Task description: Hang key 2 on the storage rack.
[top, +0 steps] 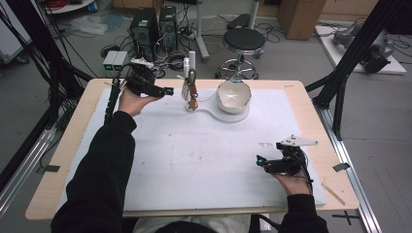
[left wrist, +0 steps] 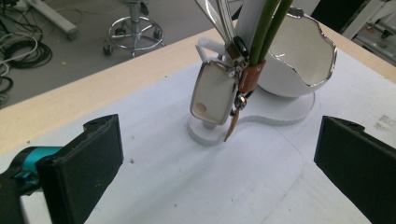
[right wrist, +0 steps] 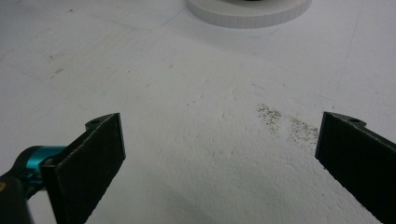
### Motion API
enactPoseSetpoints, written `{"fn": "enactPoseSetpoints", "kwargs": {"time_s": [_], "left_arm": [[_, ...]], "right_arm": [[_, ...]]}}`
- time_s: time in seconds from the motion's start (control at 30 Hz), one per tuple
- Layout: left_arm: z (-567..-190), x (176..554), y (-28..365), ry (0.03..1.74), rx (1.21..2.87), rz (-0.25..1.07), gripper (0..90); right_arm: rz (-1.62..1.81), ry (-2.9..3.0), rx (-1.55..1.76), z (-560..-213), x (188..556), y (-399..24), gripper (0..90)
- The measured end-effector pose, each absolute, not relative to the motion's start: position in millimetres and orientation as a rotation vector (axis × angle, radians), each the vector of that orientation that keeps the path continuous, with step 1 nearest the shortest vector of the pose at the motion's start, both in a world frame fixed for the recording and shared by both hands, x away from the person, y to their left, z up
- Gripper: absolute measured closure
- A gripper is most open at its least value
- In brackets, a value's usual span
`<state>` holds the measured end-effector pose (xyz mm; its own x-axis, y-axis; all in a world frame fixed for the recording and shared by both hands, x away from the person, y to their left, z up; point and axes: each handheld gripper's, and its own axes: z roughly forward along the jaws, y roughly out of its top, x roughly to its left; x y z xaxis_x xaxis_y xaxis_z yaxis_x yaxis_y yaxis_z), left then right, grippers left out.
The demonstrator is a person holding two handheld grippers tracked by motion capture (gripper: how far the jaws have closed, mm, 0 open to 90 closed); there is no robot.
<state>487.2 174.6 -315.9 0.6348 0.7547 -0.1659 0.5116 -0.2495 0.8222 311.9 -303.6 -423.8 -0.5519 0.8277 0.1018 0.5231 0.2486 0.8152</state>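
The watch (left wrist: 215,95) hung on the white stand (left wrist: 252,122) at the far middle of the table (top: 311,104), its pale rectangular face dangling just above the stand's small round foot and its green strap (left wrist: 271,23) running up over the upright post, with a brown leather loop (left wrist: 250,78) and a loose brown tail below it. Just beside it sat the white eggshell-shaped bowl (left wrist: 303,51) with a silver rim. The left gripper (top: 167,91) stood near the watch with its jaws spread wide and nothing between them; the right gripper (top: 260,160) rested well apart at the near right, also wide open over the bare white mat (right wrist: 196,116). The watch looked light, with a hard, smooth glass face and metal case likely to slip or scratch under the pads, while the strap seemed soft and floppy, so it would swing once lifted. The strap near the leather loop seemed the better place to pinch, lifting upward to clear the post without knocking the fragile-looking bowl.
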Motion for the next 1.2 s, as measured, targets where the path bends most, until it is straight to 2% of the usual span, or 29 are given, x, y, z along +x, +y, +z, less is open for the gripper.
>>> {"fn": "enactPoseSetpoints", "kwargs": {"time_s": [0.9, 1.2], "left_arm": [[-337.4, 449.6, 203.0, 1.011, 1.919, 0.297, 1.7], [-351.8, 429.9, 215.1, 1.018, 1.941, 0.328, 1.7]], "right_arm": [[1.199, 2.175, 1.245, -424.0, 311.4, -304.9, 0.6], [1.197, 2.178, 1.243, -424.3, 311.3, -304.7, 0.6]]}}
